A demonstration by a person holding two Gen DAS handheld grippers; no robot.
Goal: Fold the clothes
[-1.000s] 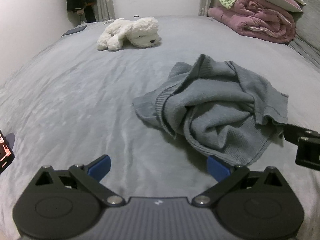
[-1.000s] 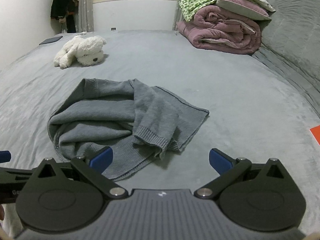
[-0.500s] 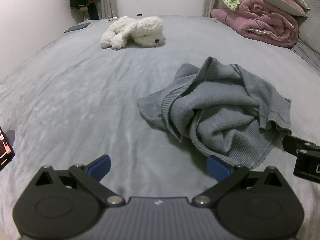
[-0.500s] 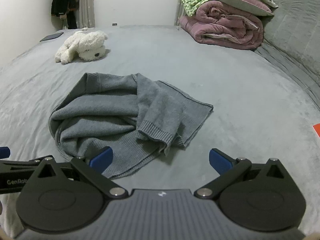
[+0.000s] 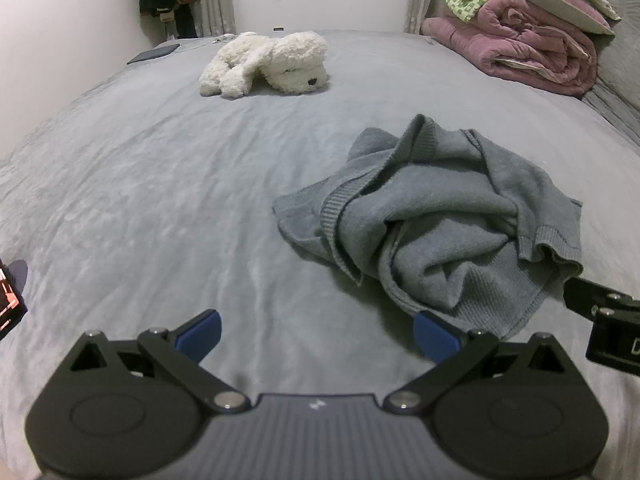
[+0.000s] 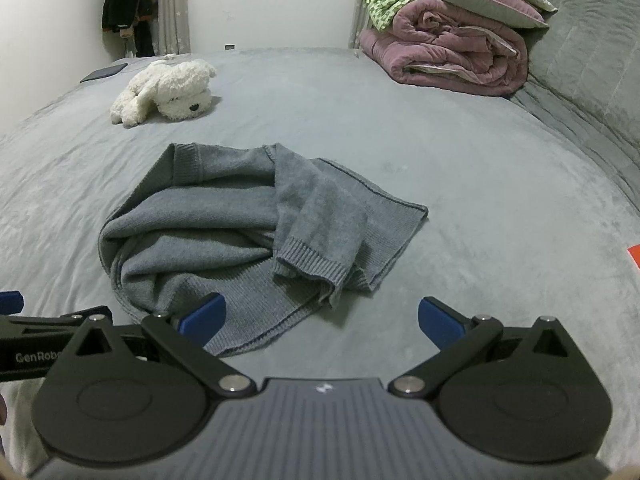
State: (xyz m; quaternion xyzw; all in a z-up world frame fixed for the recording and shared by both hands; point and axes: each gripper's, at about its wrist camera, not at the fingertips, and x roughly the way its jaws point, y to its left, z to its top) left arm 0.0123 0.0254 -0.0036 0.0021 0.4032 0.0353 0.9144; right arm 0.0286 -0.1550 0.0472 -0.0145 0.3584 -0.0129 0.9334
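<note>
Two grippers hang low over the bed (image 5: 120,208), fingers wide apart, holding nothing. Left gripper (image 5: 316,334) has bare sheet ahead. Right gripper (image 6: 320,318) faces the crumpled grey sweater (image 6: 256,232), whose folds hide its sleeves.

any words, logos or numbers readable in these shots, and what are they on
"GenRobo", cut off by the right gripper's housing, in white on the black body of the left gripper, seen in the right wrist view.
A white letter, maybe "D", cut off at the frame edge, on the right gripper in the left wrist view.
Small white logo mark on each gripper's grey housing: a symbol, no letters.
Nothing readable on the grey sweater.
</note>
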